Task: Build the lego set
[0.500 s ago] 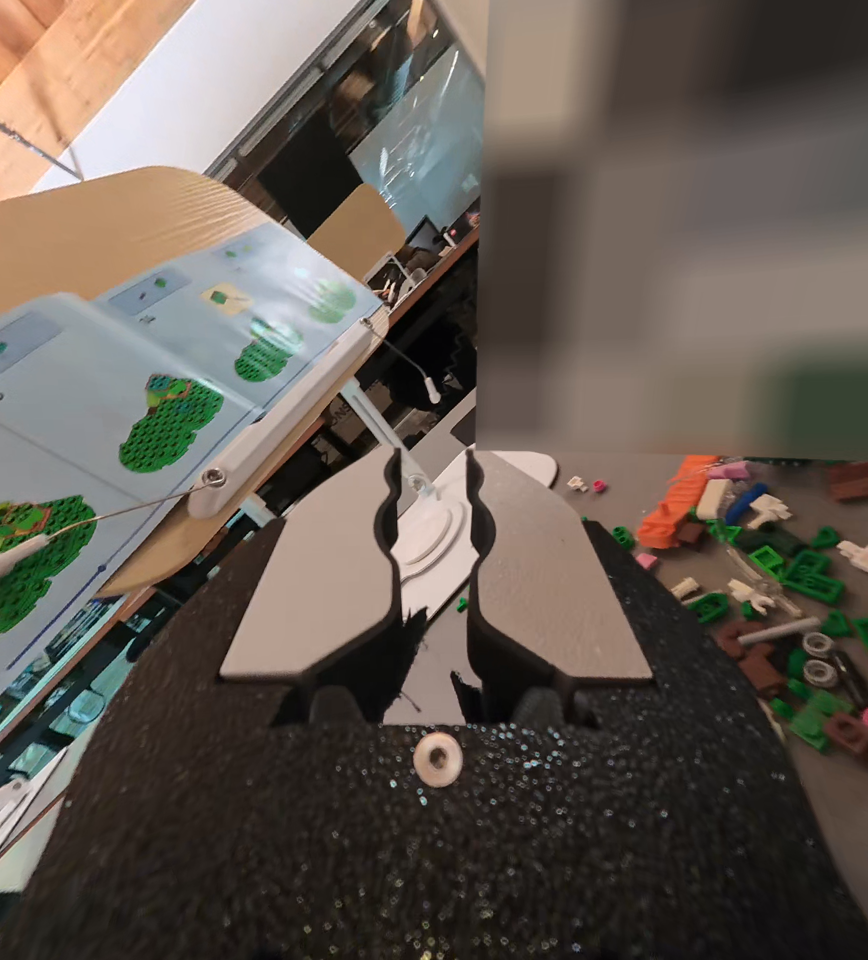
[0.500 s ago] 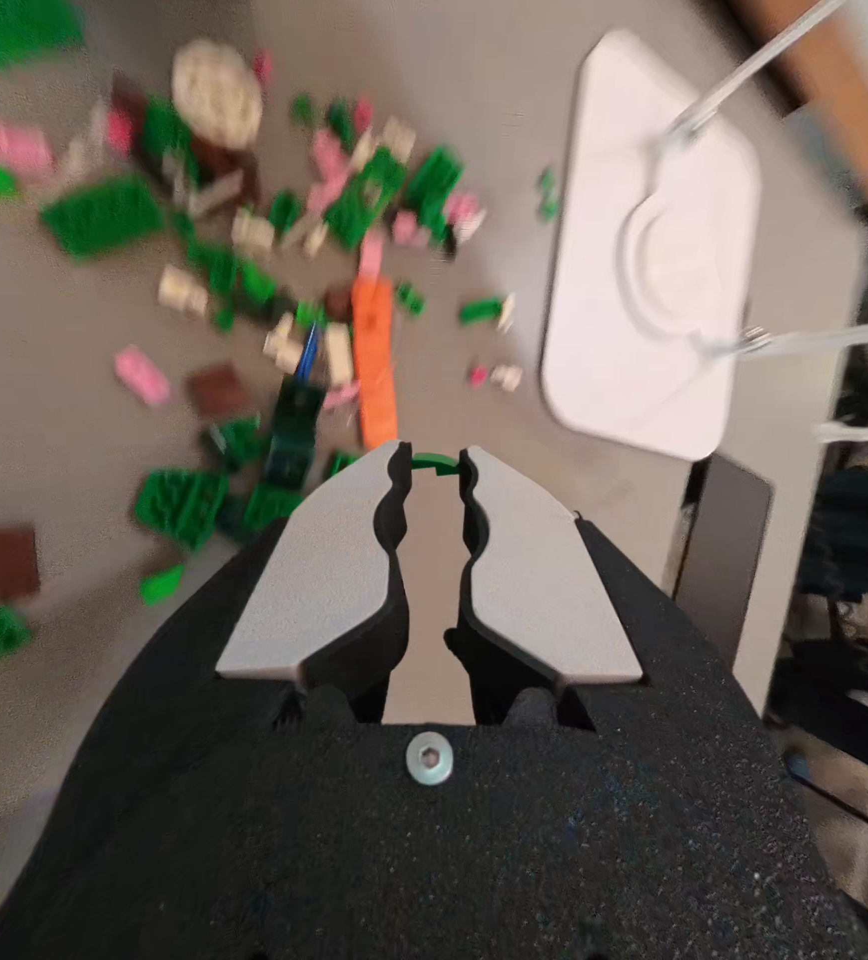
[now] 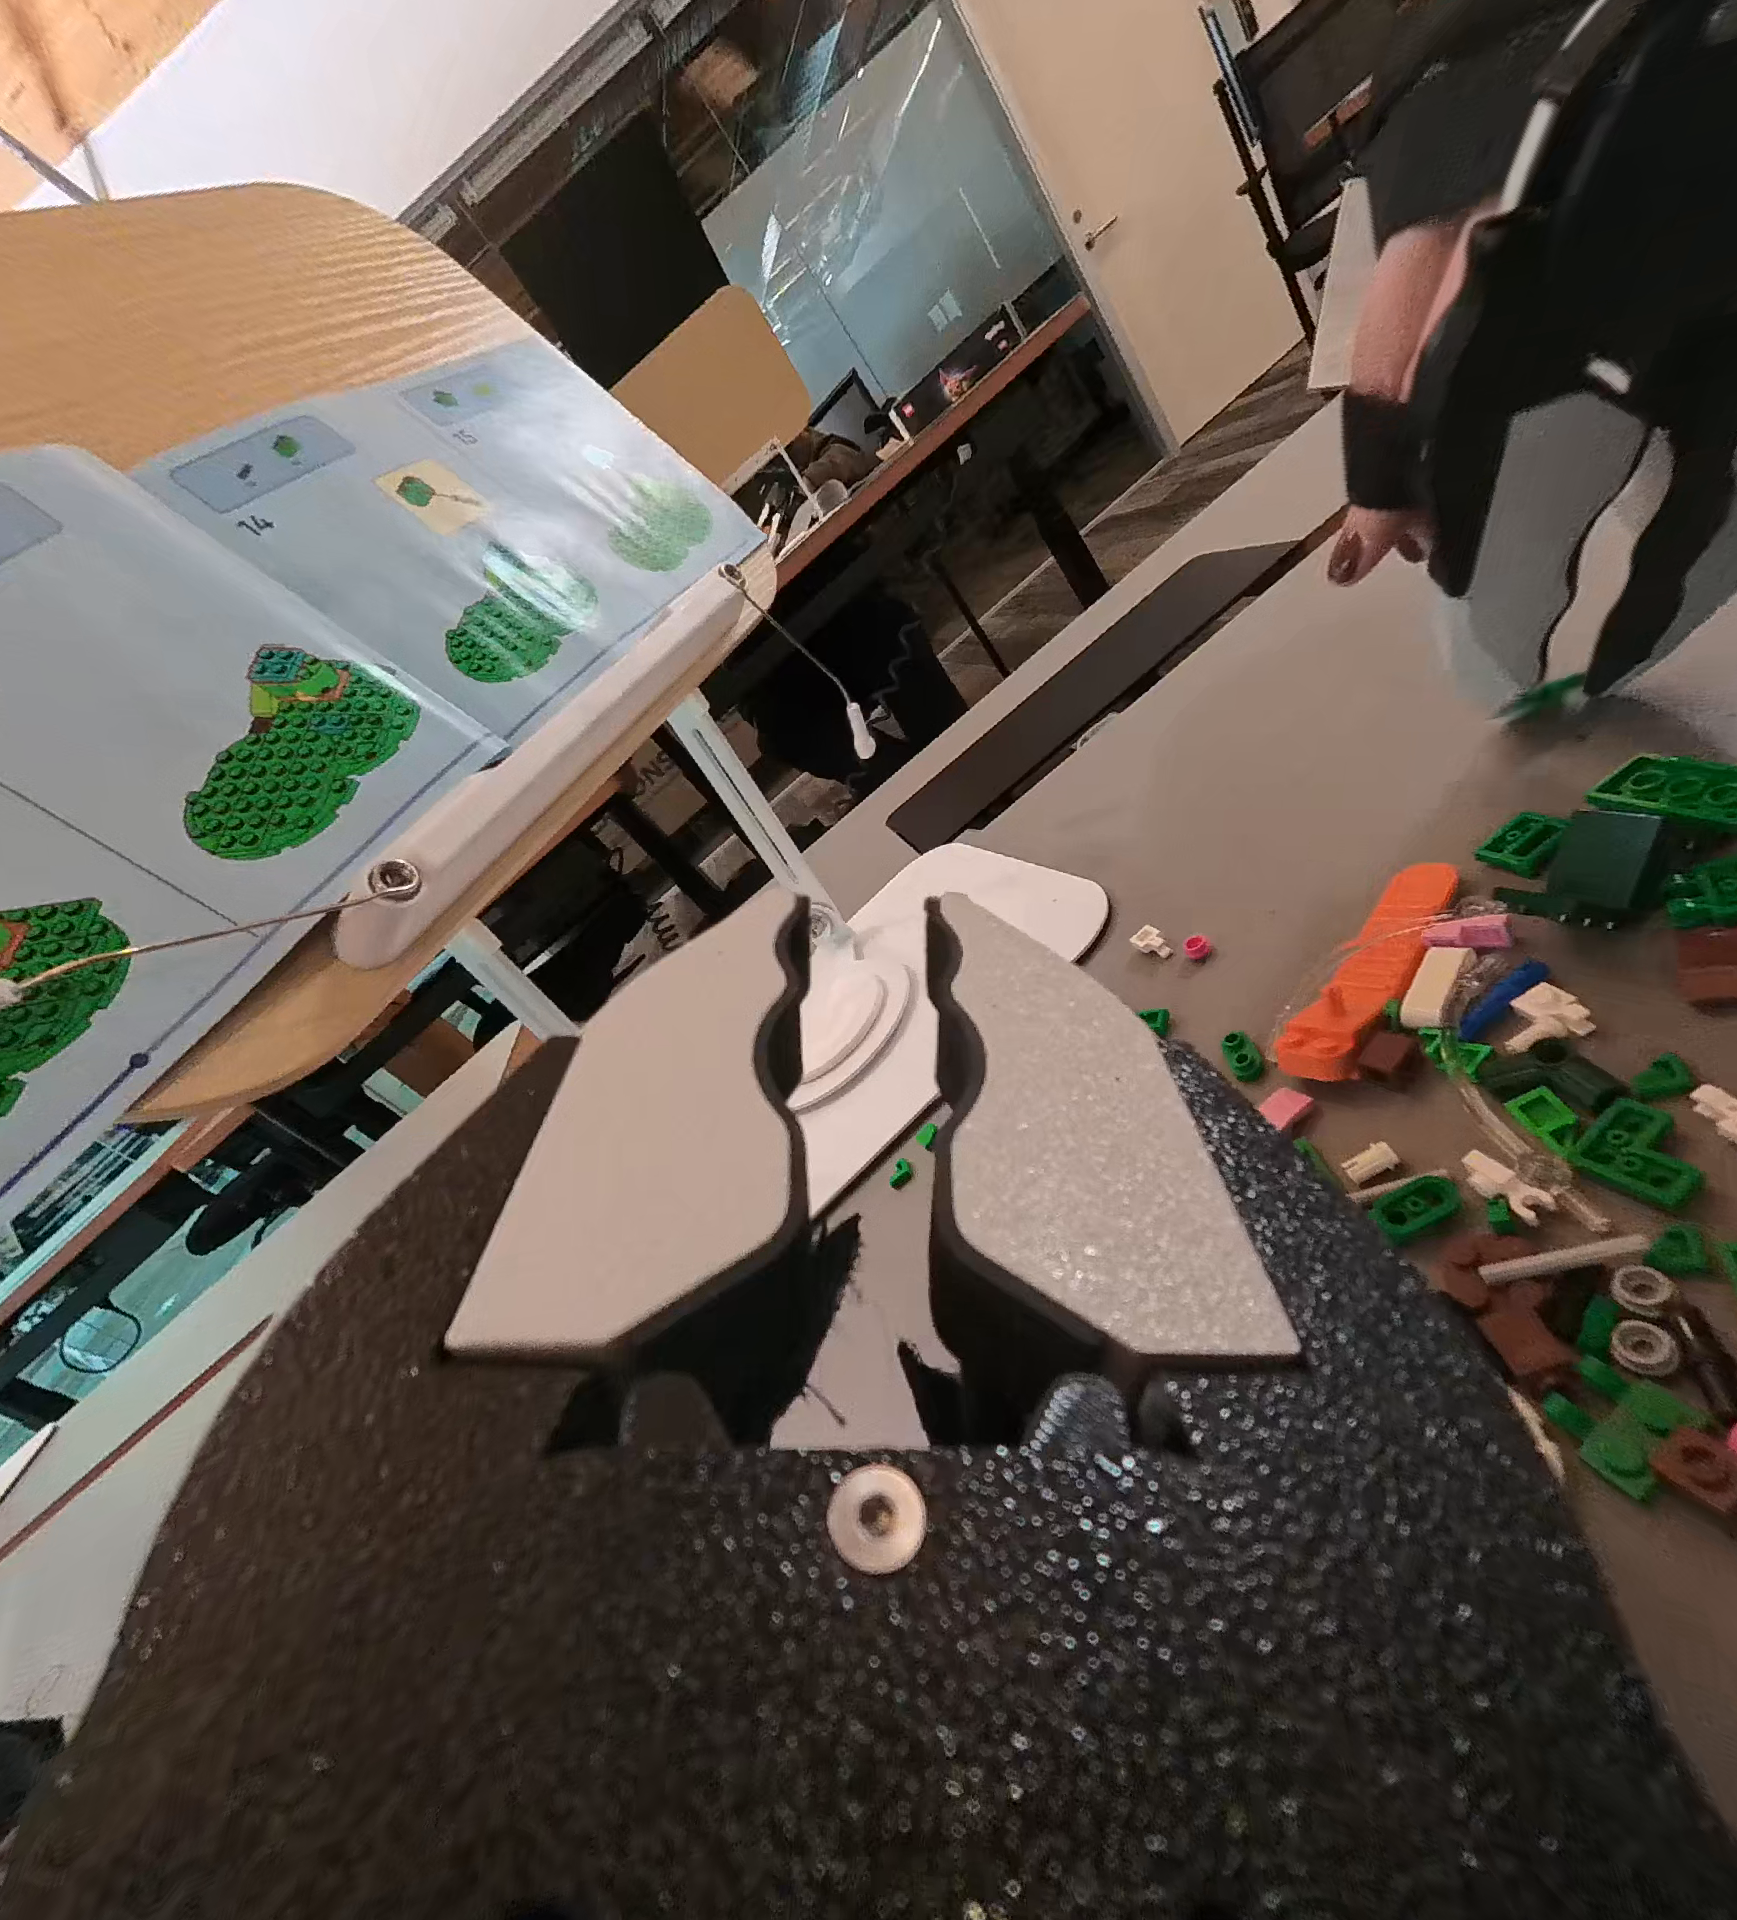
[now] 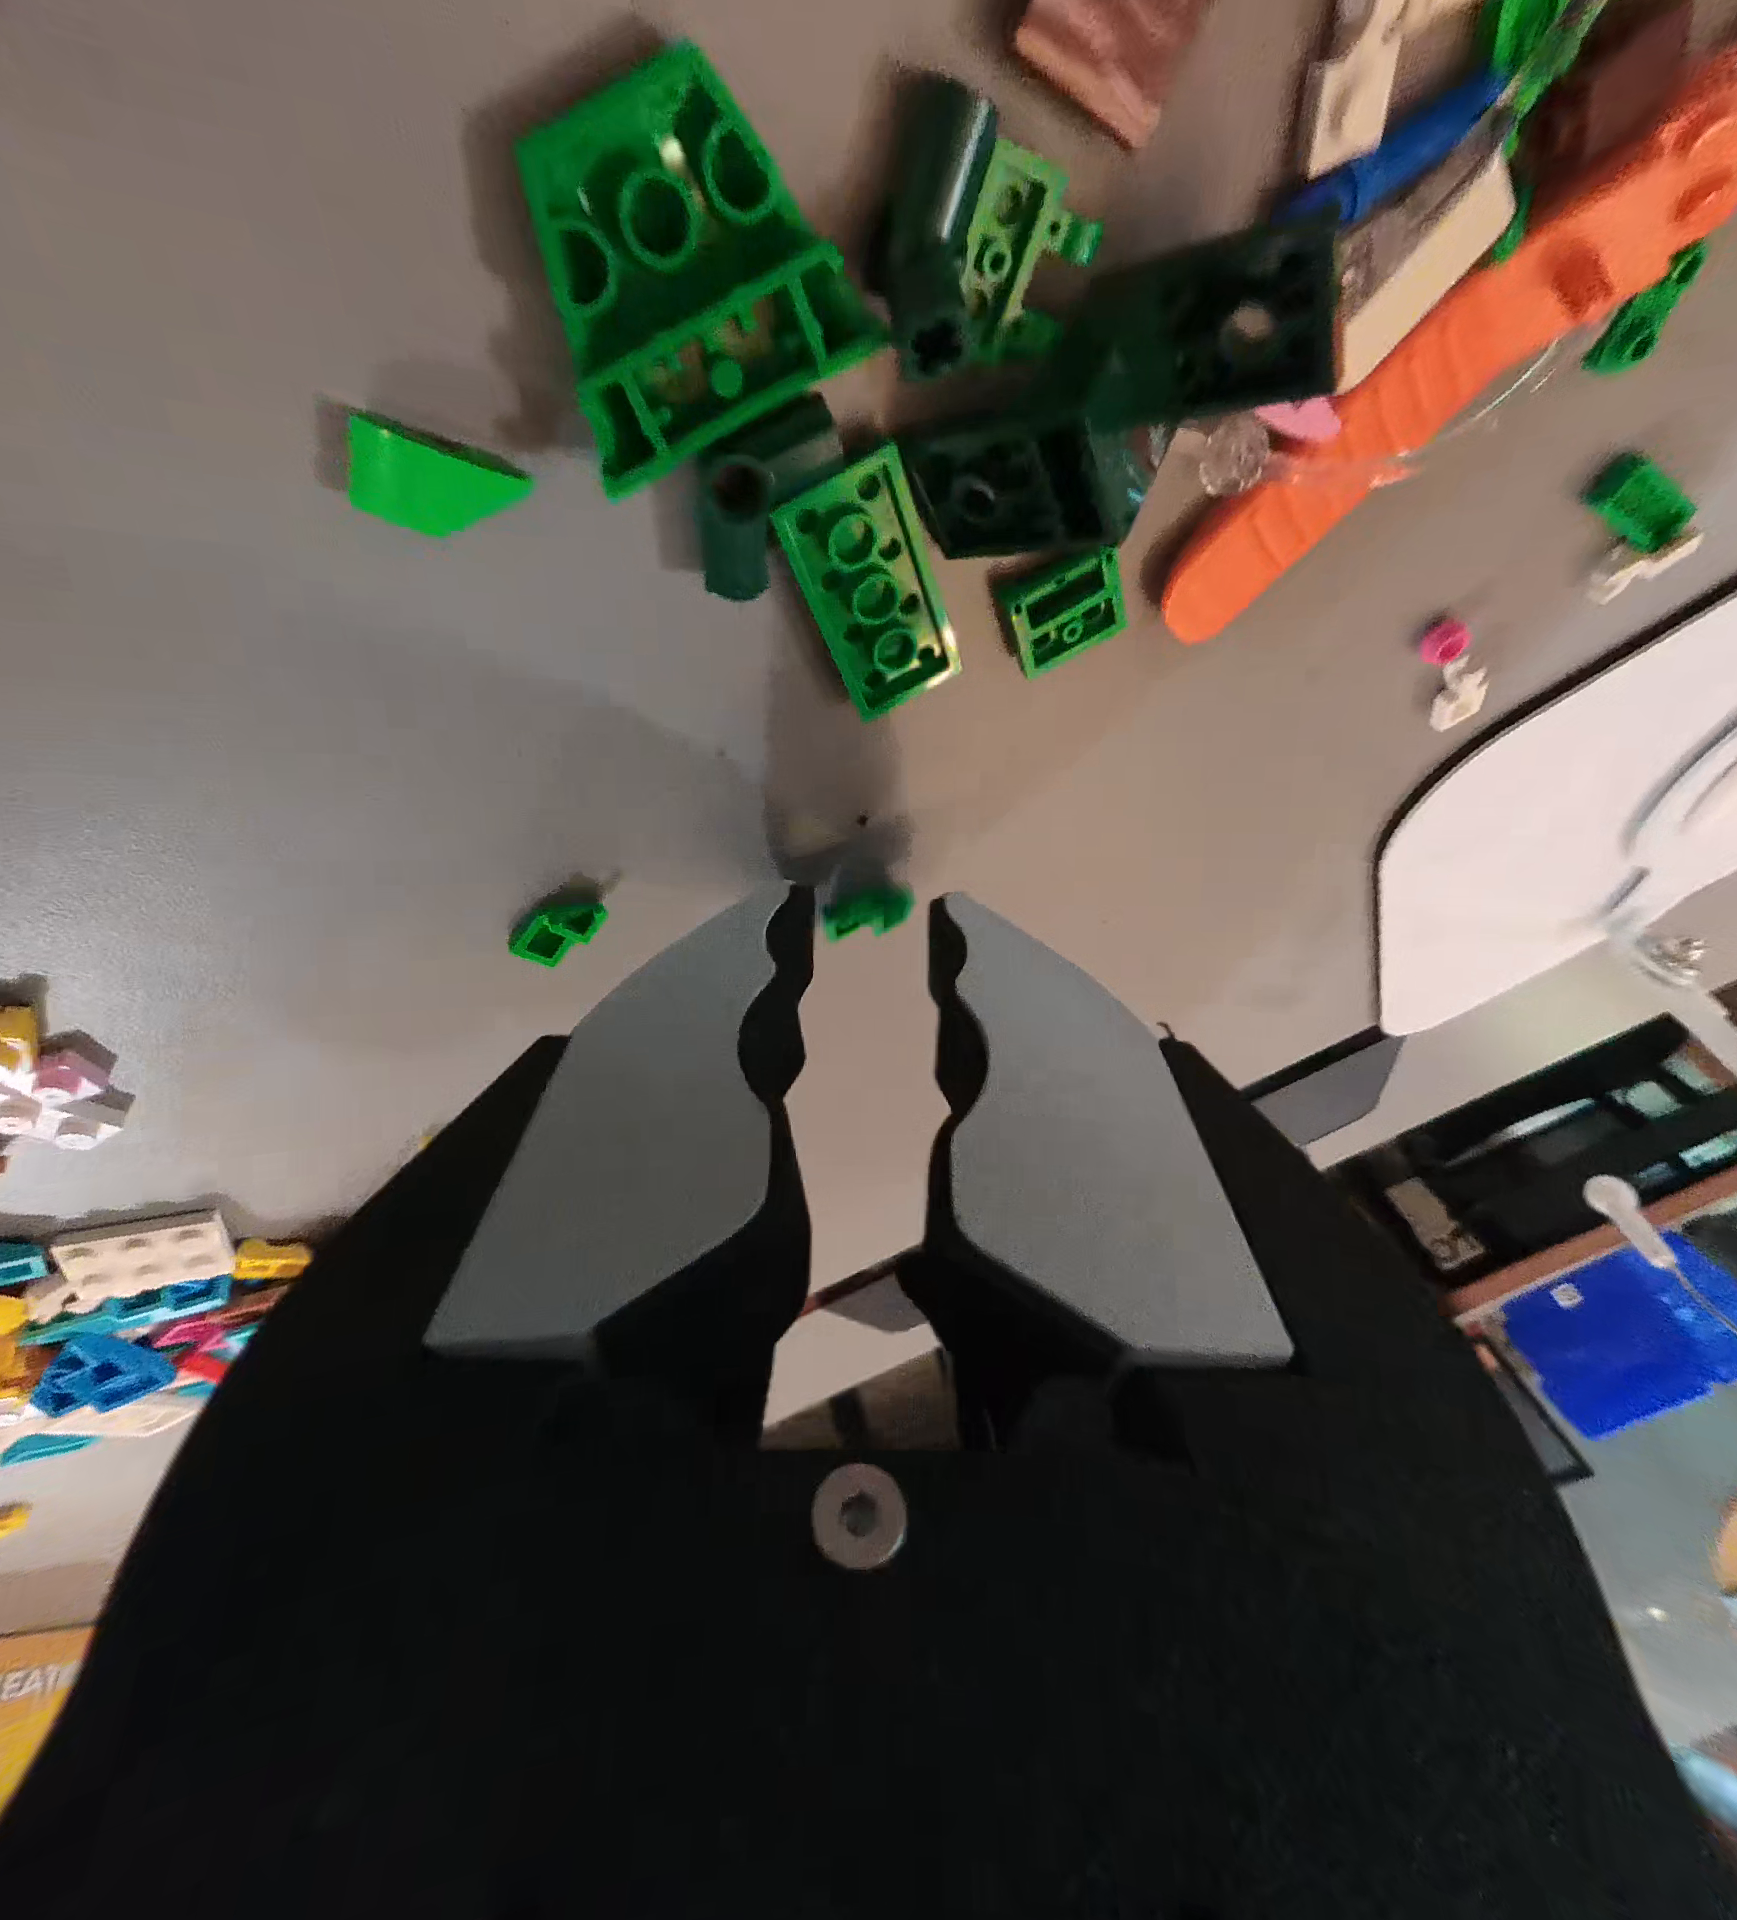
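- Here the step in hand looked like part-picking: the right hand-held gripper (image 4: 869,904) pointed down at a small green piece (image 4: 864,912) lying on the counter (image 4: 220,675), right at its fingertips.
- Jaws stood parted with a narrow gap, nothing held; the piece sat at the mouth of the gap, nearer the left finger. Contact could not be told, the tips being blurred.
- A second small green piece (image 4: 557,928) lay just beside, to the left. The main pile of green plates (image 4: 677,270) and the orange separator (image 4: 1446,384) lay further ahead.
- Left hand-held gripper (image 3: 864,914) was idle, jaws slightly apart and empty, aimed at the white stand base (image 3: 999,894) under the open instruction booklet (image 3: 324,644), which showed a green base build.
- No assembled base was visible in either view, so the build seemed early.
- Next move, as judged: centre the piece between the fingers, close gently, lift straight. Risk: a small part could skid or flip out.
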Demonstrator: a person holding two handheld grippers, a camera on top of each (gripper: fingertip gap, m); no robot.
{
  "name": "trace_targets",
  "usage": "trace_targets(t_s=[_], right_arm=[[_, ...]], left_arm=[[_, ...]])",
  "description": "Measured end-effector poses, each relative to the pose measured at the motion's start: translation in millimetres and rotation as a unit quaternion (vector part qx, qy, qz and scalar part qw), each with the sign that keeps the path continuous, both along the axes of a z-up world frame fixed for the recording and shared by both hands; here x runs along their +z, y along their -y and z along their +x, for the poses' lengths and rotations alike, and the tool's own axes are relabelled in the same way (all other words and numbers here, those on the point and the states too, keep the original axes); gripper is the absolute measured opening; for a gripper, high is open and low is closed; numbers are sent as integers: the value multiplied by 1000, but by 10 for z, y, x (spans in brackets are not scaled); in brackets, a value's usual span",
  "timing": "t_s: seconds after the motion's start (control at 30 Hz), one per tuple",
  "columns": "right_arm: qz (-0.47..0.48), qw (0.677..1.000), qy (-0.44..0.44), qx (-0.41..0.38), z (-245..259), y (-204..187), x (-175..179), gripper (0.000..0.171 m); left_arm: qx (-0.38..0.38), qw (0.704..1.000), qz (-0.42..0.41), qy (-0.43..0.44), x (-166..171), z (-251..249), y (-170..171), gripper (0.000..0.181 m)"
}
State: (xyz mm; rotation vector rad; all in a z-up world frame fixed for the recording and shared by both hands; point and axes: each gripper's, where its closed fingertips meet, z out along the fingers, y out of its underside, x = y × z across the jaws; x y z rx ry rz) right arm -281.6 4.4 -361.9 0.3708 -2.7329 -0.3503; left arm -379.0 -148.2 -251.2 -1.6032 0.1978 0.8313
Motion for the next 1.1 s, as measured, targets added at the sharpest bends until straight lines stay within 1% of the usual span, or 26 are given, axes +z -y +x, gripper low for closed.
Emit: trace_targets(t_s=[0.07, 0.13, 0.2, 0.27, 0.33, 0.43, 0.47, 0.57, 0.6, 0.67, 0.73, 0.8, 0.83, 0.97, 1.03, 1.1], right_arm=[[-12, 1000, -11, -1, 4, 17, 38, 30], [-38, 999, -31, -23, 5, -7, 130, 31], [-92, 992, -50, -65, 26, -32, 238, 30], [-170, 976, -62, -118, 70, -29, 328, 28], [-254, 949, -69, -173, 131, -5, 397, 27], [-368, 891, -101, -244, 214, 22, 498, 24], [-409, 866, -112, -266, 253, 44, 533, 23], [-526, 776, -124, -326, 430, 164, 616, 23], [-554, 747, -129, -344, 489, 188, 632, 23], [-591, 701, -146, -371, 593, 204, 649, 24], [-617, 662, -157, -395, 671, 207, 644, 24], [-638, 633, -161, -409, 744, 235, 635, 24], [-639, 626, -165, -415, 778, 241, 619, 24], [-617, 627, -199, -433, 892, 209, 571, 23], [-613, 626, -187, -444, 939, 249, 521, 21], [-605, 629, -156, -462, 956, 320, 422, 21]], left_arm=[[0, 1000, -3, 3, -18, -8, -4, 21], [1, 1000, -5, 5, -28, -11, -8, 21], [1, 1000, -2, 4, -15, -6, -7, 21], [3, 1000, 2, 3, 2, -5, -3, 20], [10, 1000, 8, 1, 22, -18, 8, 19], [29, 999, 18, -2, 49, -74, 43, 18], [34, 999, 21, 0, 56, -88, 52, 18], [37, 999, 27, 6, 48, -105, 53, 18], [37, 999, 25, 5, 38, -106, 45, 18], [39, 999, 22, 0, 25, -100, 32, 18], [41, 999, 24, -4, 27, -95, 26, 17], [44, 998, 33, -1, 41, -105, 38, 16], [48, 998, 39, 3, 52, -123, 51, 16], [61, 995, 71, 26, 101, -222, 133, 15], [61, 994, 80, 35, 113, -250, 161, 14], [58, 994, 82, 33, 112, -255, 169, 12]])
